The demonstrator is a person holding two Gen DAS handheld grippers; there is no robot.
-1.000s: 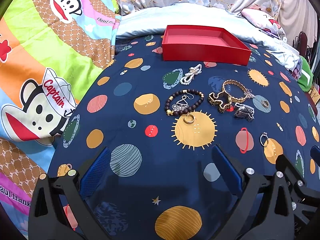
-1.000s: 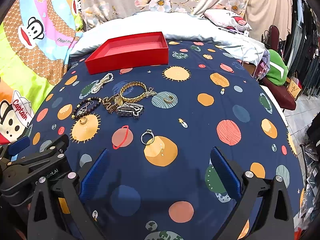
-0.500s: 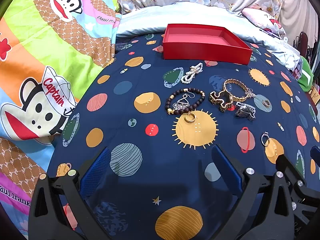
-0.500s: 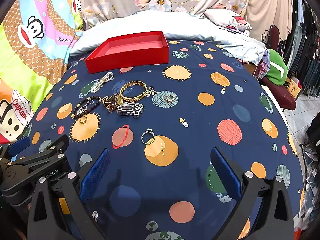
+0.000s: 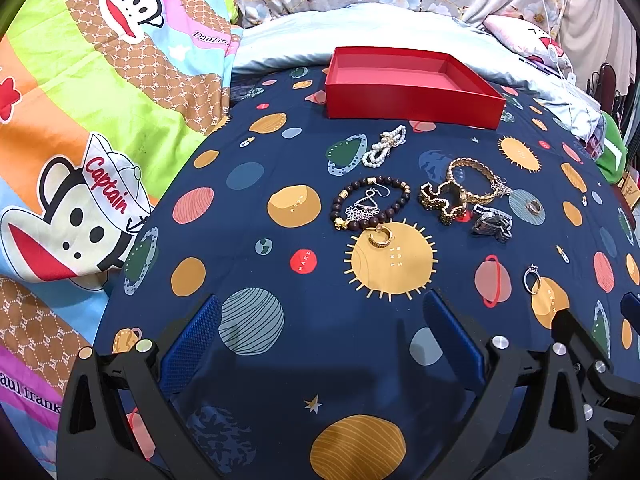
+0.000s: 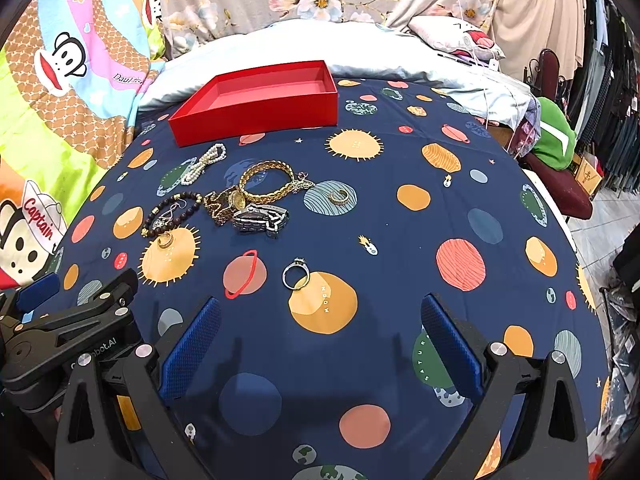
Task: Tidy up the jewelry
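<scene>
- Left gripper (image 5: pixel 320 340) spread wide, holding nothing, low over the sheet; right gripper (image 6: pixel 320 336) likewise spread and bare, hovering just beside it on its right.
- Straight ahead of the right gripper, near: silver ring (image 6: pixel 295 273), lying alone at the edge of an orange moon print.
- Ahead of the left gripper: gold ring (image 5: pixel 380 237) on the sun print, touching the dark bead bracelet (image 5: pixel 370 208) with a silver pendant (image 5: pixel 366 209) inside its loop.
- Further out, a tangle: gold chain bracelet (image 6: pixel 266 182), gold watch (image 6: pixel 224 202), silver watch (image 6: pixel 260 218); pearl strand (image 5: pixel 384 146) and another small ring (image 6: pixel 339 197) apart from it.
- Farthest ahead: red box (image 5: pixel 412 86), open, nothing inside.
- Risks, probably: thin rings slipping off the pads or sinking into soft fabric; pinching sheet along with metal; dragging neighbours out of the tangle; pendant snagging the beads.
- Navy planet-print sheet (image 6: pixel 400 216) over a bed, soft and yielding; cartoon monkey blanket (image 5: pixel 80 140) off to the left, floral pillows behind, hanging clothes far right.
</scene>
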